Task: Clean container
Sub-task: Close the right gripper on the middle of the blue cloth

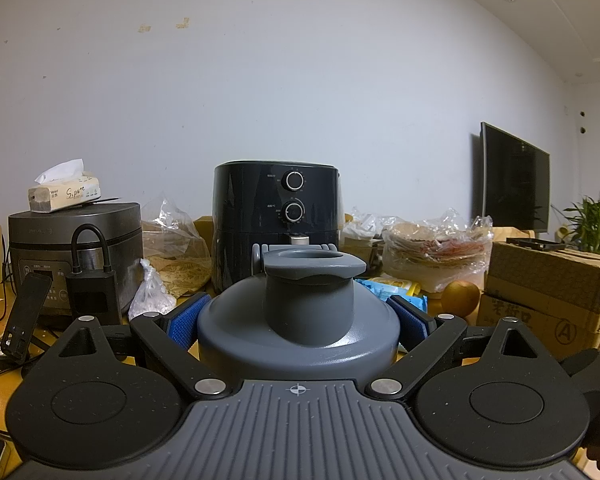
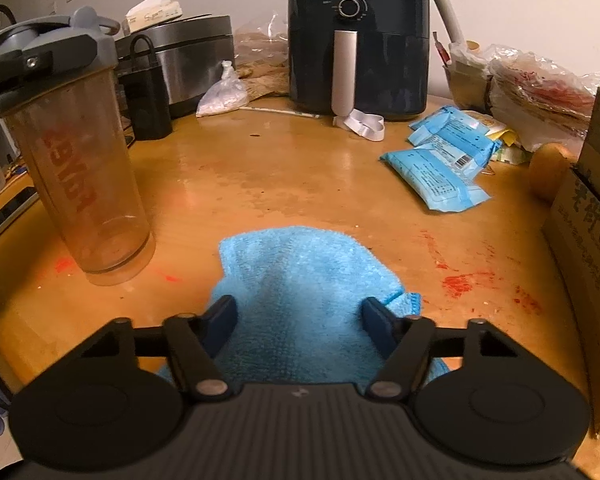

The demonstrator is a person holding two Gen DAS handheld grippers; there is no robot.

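A clear plastic shaker bottle (image 2: 88,184) with red lettering and a grey lid (image 1: 300,312) stands upright on the wooden table at the left of the right wrist view. My left gripper (image 1: 300,322) is shut on the lid, with a blue pad (image 1: 188,322) pressing on each side. A light blue cloth (image 2: 300,280) lies on the table in front of the bottle's right side. My right gripper (image 2: 298,318) reaches down onto it, and its dark blue fingers (image 2: 220,316) pinch a bunched ridge of the cloth between them.
Red smears (image 2: 458,284) and wet patches mark the table (image 2: 300,168). A black air fryer (image 2: 358,36) stands at the back, a rice cooker (image 2: 188,60) at back left. Blue packets (image 2: 444,160), an orange fruit (image 2: 548,168) and a cardboard box (image 2: 588,240) crowd the right.
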